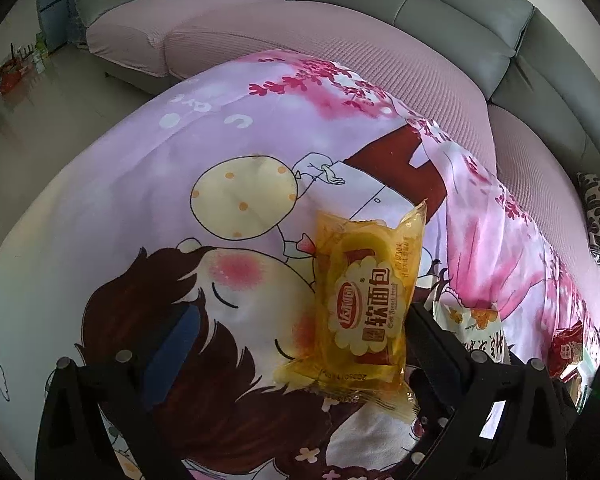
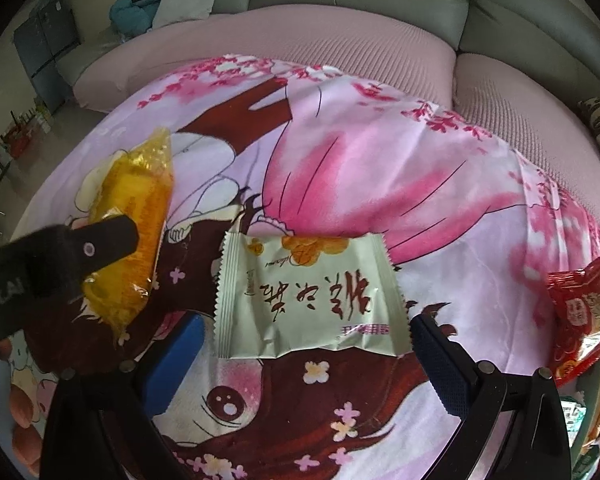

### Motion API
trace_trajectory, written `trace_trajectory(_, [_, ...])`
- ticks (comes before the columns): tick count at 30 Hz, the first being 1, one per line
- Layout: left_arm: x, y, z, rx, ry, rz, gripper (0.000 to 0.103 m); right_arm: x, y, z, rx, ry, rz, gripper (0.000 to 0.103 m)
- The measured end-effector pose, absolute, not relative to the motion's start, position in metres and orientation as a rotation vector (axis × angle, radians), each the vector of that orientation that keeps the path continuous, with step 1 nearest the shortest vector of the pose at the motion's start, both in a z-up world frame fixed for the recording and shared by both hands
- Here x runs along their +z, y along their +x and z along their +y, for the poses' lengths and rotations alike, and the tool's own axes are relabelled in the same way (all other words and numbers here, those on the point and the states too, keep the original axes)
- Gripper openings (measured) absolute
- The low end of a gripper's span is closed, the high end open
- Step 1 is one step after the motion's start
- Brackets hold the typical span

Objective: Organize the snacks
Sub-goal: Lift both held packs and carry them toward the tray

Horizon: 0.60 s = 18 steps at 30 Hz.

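Yellow bread packet [image 1: 360, 300] between open left claw [image 1: 300, 320] fingers.

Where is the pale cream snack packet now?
In the right wrist view the pale cream snack packet lies flat on the cartoon-print blanket, between the open right gripper fingers.

The yellow bread packet [image 1: 362, 304] reads "软面包" and "Soft French bread".

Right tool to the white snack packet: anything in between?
Nothing visible. The white snack packet lies flat on the cartoon blanket, already between the open right tool's fingers. The yellow bread packet sits off to the left, at the left tool.
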State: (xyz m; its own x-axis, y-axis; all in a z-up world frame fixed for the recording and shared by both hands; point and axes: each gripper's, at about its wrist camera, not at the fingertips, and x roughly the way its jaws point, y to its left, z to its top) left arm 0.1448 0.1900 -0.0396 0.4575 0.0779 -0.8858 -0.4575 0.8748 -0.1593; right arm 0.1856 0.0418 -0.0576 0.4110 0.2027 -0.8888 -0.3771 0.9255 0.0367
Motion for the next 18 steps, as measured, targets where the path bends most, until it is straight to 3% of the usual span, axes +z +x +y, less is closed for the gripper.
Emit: trace_trajectory(18, [-0.046,0.153,0.175,0.296,-0.365,1.091,0.101,-0.067,0.198,0.048,0.393,-0.194,1.062,0.103])
